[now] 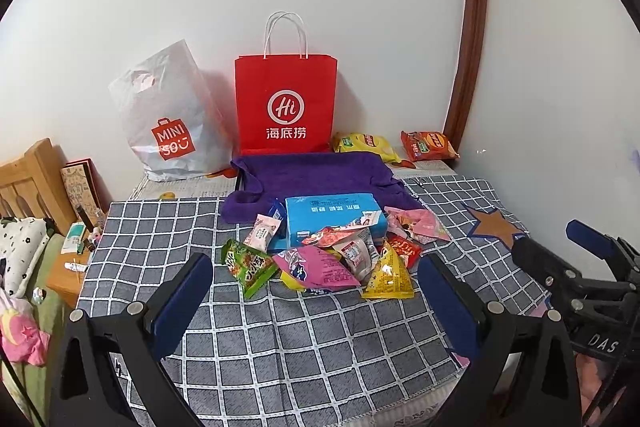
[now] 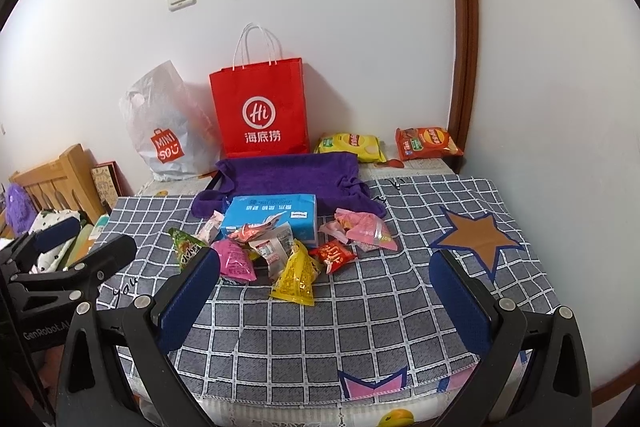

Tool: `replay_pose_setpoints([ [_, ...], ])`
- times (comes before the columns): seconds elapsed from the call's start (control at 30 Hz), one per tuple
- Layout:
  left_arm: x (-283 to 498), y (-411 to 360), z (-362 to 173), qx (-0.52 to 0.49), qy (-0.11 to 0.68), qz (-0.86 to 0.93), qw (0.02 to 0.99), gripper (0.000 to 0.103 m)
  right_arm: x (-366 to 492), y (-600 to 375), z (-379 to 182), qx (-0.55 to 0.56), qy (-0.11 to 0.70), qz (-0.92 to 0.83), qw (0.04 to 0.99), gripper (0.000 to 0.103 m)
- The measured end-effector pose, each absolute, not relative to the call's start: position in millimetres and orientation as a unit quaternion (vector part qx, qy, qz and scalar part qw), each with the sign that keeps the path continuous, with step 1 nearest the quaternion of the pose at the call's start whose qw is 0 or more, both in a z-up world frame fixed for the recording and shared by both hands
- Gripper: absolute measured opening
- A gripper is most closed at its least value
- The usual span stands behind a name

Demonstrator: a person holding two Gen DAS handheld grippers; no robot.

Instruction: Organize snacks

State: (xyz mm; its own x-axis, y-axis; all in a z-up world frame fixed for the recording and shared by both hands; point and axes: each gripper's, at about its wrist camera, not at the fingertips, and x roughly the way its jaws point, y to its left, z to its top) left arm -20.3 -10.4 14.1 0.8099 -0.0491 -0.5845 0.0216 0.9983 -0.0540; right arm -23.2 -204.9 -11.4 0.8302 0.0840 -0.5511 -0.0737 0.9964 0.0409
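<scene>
Snacks (image 1: 340, 259) were heaped loosely on the checked cloth (image 1: 280, 347), beside the blue box (image 1: 332, 219).
Both the left gripper (image 1: 316, 287) and right gripper (image 2: 324, 283) were held spread and empty; neighbouring packets could be dragged or scattered by a careless pinch.

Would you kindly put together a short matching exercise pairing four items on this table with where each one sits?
Things:
1. red paper bag
2. white plastic bag
3. orange chip packet
4. blue box

Places:
A. far right corner of the table, by the wooden door frame
B. leaning on the wall, left of the other bag
C. in the pile of small snack packets, just in front of the purple cloth
D. upright against the wall, right behind the purple cloth

Pairs: 1-D, 2-B, 3-A, 4-C
</scene>
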Motion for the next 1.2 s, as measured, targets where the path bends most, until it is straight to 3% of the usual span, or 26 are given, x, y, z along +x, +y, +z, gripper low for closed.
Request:
replay_pose_setpoints([
  [0.4,8,5,10,-0.038,0.324,-0.012,0.945,0.103,-1,-199,-26,-0.014,0.308,0.047,0.95,0.103],
  [0.93,66,37,-17,-0.064,0.351,-0.012,0.934,0.102,59,-240,-49,0.064,0.312,0.045,0.947,0.103],
  [1.2,109,62,-40,-0.076,0.364,0.002,0.928,0.102,106,-238,-85,0.025,0.344,0.031,0.938,0.102],
])
